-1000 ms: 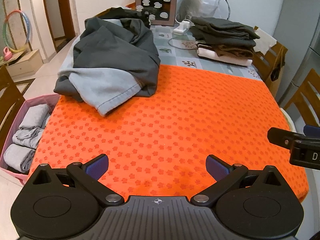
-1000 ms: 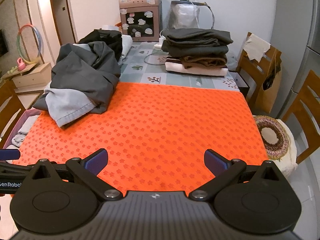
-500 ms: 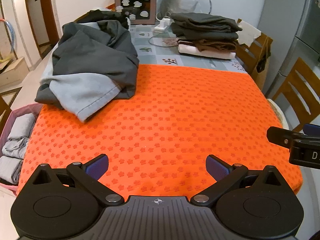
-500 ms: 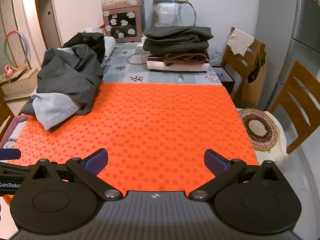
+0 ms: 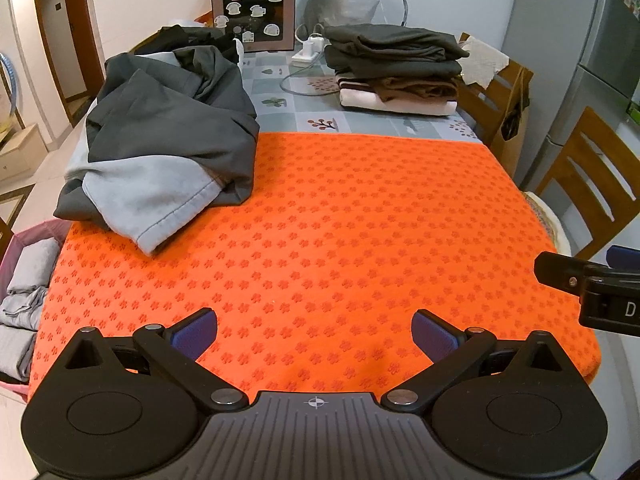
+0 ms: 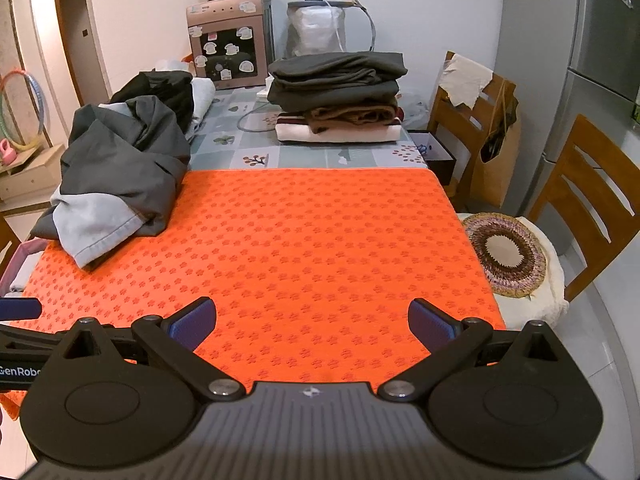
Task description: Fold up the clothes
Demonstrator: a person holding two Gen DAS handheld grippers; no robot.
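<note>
A: Big orange mat (image 5: 360,216) dead ahead of both grippers, bare through the middle. Beyond it, far and slightly right: folded stack (image 5: 396,68), squared up.

B: And the loose stuff?

A: Heap (image 5: 160,140) ahead and to the left, on the mat's far-left corner. Rumpled, dark grey over pale grey, one pale hem trailing toward the near edge. Long axis running roughly near-left to far-right.

B: Nearer which side?

A: Nearer the left gripper (image 5: 314,334); well apart from the right gripper (image 6: 312,322), which sits off to the right of the left one.

B: Grip state?

A: Both spread wide, nothing between the pads, hovering over the near edge.

B: Stage?

A: Fits either: between garments with the heap waiting, or pausing after adding to the stack. Hard to say which.
</note>
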